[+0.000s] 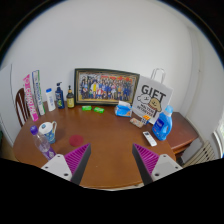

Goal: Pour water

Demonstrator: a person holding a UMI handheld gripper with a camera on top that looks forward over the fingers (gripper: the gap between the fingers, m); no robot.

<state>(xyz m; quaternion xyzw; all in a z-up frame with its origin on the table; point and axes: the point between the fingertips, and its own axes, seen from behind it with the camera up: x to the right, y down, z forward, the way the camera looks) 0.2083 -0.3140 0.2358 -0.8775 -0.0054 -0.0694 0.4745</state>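
1. Clearly the reach comes first; the gripper (pixel 110 160) hangs above the near edge of the round wooden worktop (pixel 105 145), jaws spread wide and holding nothing, with bare wood between the pink pads (pixel 77 157).
2. Water sits in the clear plastic bottle (pixel 43 141) with a blue cap, upright on the worktop just ahead of the left finger and a little outside it; a small red dish (pixel 76 138) lies near it, towards the middle.
3. I cannot make out a cup or glass to pour into; the dish may be the receiver, but that is a guess.
4. To do this step well, swing the jaws left and square them to the bottle's body below the cap, so both pads meet the sides evenly; a thin bottle will likely flex, so close gently.
5. Keep clear of the framed photograph (pixel 106 87), the "GIFT" bag (pixel 153 100) and the blue bottle (pixel 164 122) at the far and right side.
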